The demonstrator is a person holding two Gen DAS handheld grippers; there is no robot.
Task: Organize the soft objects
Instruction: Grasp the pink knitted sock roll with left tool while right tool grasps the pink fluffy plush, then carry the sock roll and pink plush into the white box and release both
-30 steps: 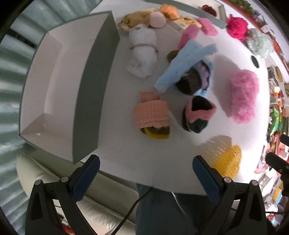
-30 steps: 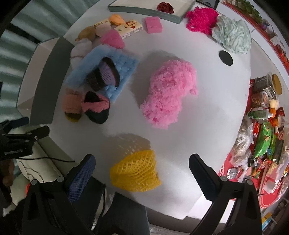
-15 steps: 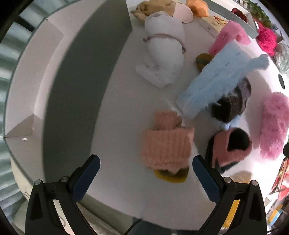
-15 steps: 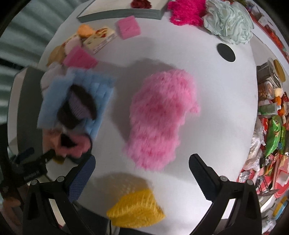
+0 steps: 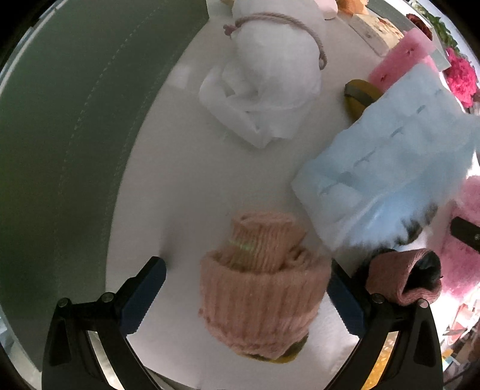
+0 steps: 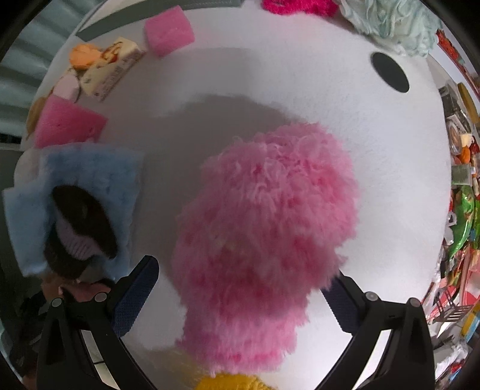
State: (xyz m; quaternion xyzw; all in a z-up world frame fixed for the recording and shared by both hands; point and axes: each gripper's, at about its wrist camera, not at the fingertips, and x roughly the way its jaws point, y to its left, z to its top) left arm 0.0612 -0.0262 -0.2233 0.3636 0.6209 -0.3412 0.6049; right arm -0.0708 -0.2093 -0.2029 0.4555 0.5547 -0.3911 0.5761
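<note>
In the left wrist view a peach knitted roll point(image 5: 261, 288) lies on the white table between the open fingers of my left gripper point(image 5: 243, 297), which straddles it without pressing. A light blue fluffy cloth point(image 5: 387, 180) and a white drawstring pouch point(image 5: 273, 75) lie beyond. In the right wrist view a fluffy pink piece point(image 6: 264, 240) fills the space between the open fingers of my right gripper point(image 6: 240, 297). A yellow knitted piece point(image 6: 231, 382) peeks out at the bottom edge. The blue cloth point(image 6: 75, 186) with a dark knitted roll point(image 6: 81, 231) on it lies to the left.
The grey wall of a box point(image 5: 69, 144) stands along the left. A dark roll with a pink cuff point(image 5: 405, 276) sits right of the left gripper. Pink sponges point(image 6: 168, 33) point(image 6: 66, 124), a printed pack point(image 6: 111, 72), mint yarn point(image 6: 390, 21) and a black hole point(image 6: 390, 72) lie farther off.
Both grippers have come down and forward. The left one now straddles the peach roll, the right one straddles the fluffy pink piece. Both stay open.
</note>
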